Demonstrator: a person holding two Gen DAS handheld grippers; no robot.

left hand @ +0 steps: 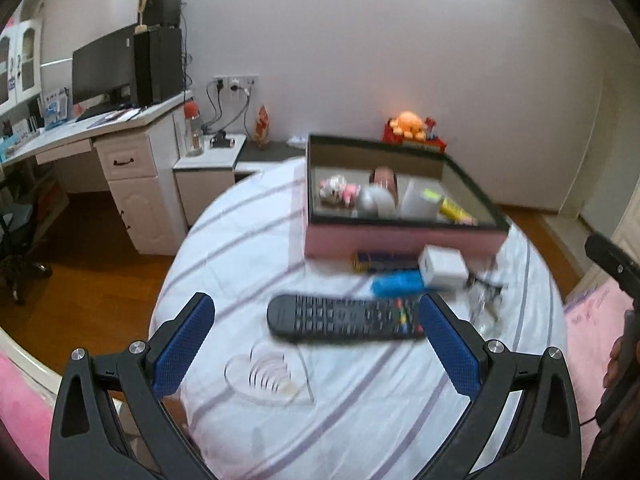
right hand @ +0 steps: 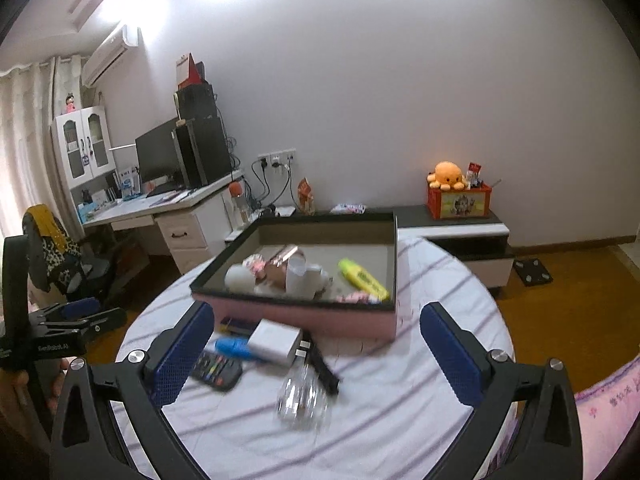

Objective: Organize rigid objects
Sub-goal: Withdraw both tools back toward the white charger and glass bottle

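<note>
The pink box (right hand: pixel 304 320) is sitting on the striped white cloth (left hand: pixel 360 400) ahead of both tongs, and I am looking at it across a loose cluster of things lying just in front of its near wall. I am holding the left gripper (left hand: pixel 316 344) with its two blue pads spread wide and nothing between them; it is pointing downward over one black remote (left hand: pixel 344 318), which is lying crosswise on the cloth. The right gripper (right hand: pixel 316 352) is likewise standing fully spread and empty, angling down toward the same cluster. Counting outward, I am seeing one remote, one blue object (left hand: pixel 398 283), one white charger block (right hand: pixel 275 342), one clear glass piece (right hand: pixel 302 396) and one dark flat item (left hand: pixel 384 261) touching the box's base. Inside the box one yellow highlighter (right hand: pixel 362 279) is lying near the right wall, beside a white cup (right hand: pixel 298 278), a white rounded object and a small pink-and-white toy; blur is keeping me from counting the rest. On the left gripper's body, seen from the right wrist, I am reading "GenRobot.AI", roughly. Beyond the bed, one orange plush octopus (right hand: pixel 448 174) is sitting on a red crate (right hand: pixel 458 202). A hand (right hand: pixel 16 396) is gripping the left tool's handle.
</note>
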